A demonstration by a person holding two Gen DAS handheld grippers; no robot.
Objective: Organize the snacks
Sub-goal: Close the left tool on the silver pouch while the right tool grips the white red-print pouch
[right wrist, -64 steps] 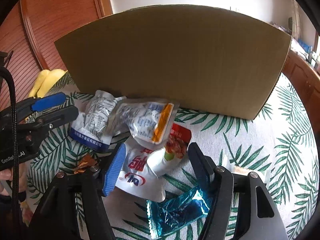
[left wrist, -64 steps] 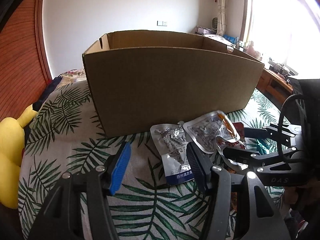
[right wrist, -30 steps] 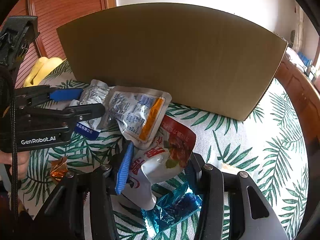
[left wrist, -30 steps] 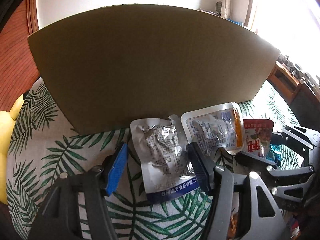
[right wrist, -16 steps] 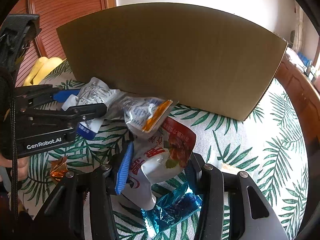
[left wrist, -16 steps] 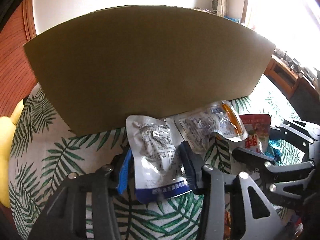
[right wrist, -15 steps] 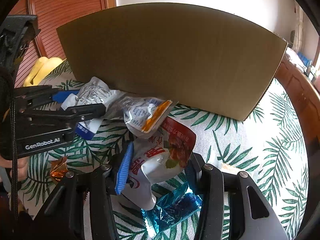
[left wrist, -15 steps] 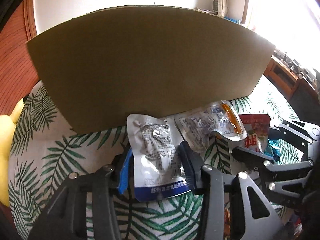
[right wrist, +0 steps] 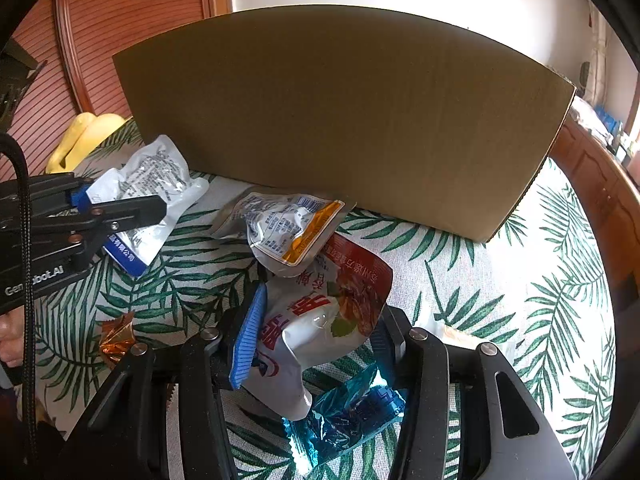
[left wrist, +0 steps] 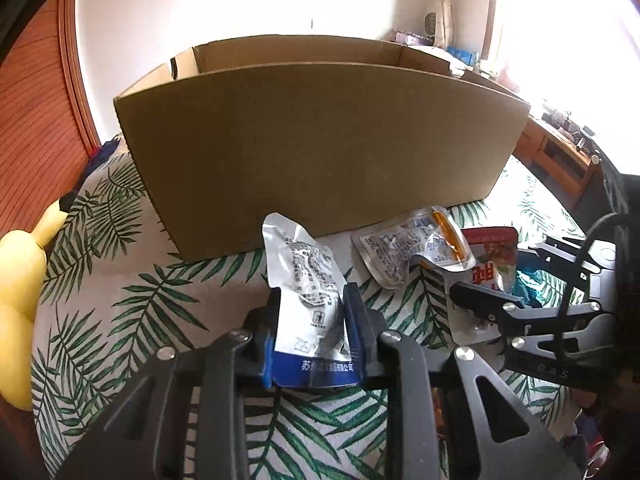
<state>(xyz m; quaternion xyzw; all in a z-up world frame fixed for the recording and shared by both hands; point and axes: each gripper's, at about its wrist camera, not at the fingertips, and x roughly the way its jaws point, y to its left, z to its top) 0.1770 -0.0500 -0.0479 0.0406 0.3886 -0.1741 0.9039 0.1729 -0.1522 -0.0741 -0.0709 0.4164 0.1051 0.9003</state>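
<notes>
My left gripper [left wrist: 310, 326] is shut on a silver snack pouch with a blue bottom band [left wrist: 310, 280] and holds it lifted in front of the open cardboard box [left wrist: 320, 148]; the pouch also shows in the right wrist view [right wrist: 154, 184]. My right gripper [right wrist: 316, 344] is shut on a white and red snack bag [right wrist: 324, 312], raised a little off the leaf-print cloth [right wrist: 520, 312]. A silver pouch with an orange strip [right wrist: 288, 228] lies just before the box [right wrist: 344, 120].
A blue foil wrapper [right wrist: 352, 412] lies under my right gripper. A small orange foil candy [right wrist: 116, 338] sits at the left. A yellow plush toy [left wrist: 18, 264] lies at the cloth's left edge. A wooden cabinet [left wrist: 560, 156] stands at the right.
My left gripper closed on the silver pouch and lifted it up and back, so the box's open top shows. My right gripper closed on the white and red bag.
</notes>
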